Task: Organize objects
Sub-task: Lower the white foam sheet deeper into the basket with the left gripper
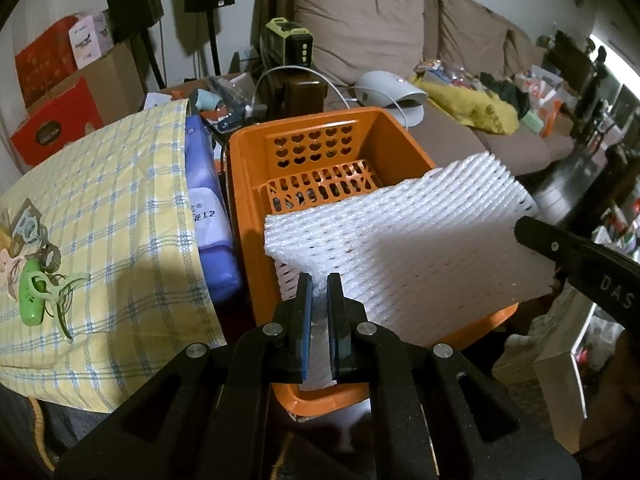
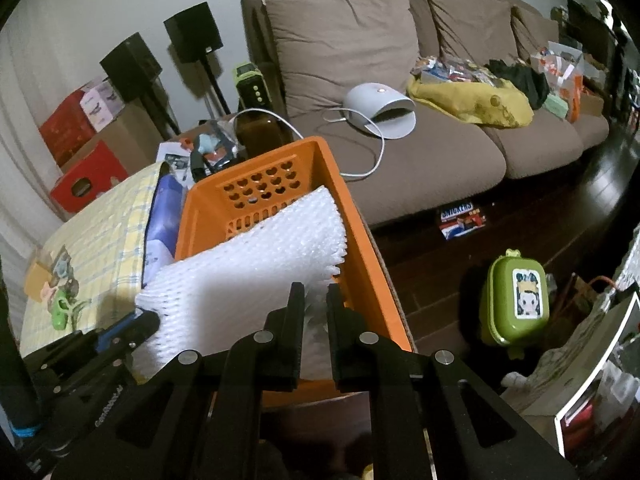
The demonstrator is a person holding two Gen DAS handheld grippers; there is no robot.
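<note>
Our left claw (image 1: pixel 319 282) is closed on the near edge of the white foam net sheet (image 1: pixel 400 240); our right claw (image 2: pixel 314 292) pinches its other corner; the sheet lies across the orange basket (image 1: pixel 248 184), beside the yellow checked cloth (image 1: pixel 100 200).

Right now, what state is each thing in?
Left hand-held gripper: shut on the foam sheet's near edge.
Right hand-held gripper: shut on the foam sheet.
Foam sheet: held over the basket, partly inside.
Orange basket: upright, open-topped.
</note>
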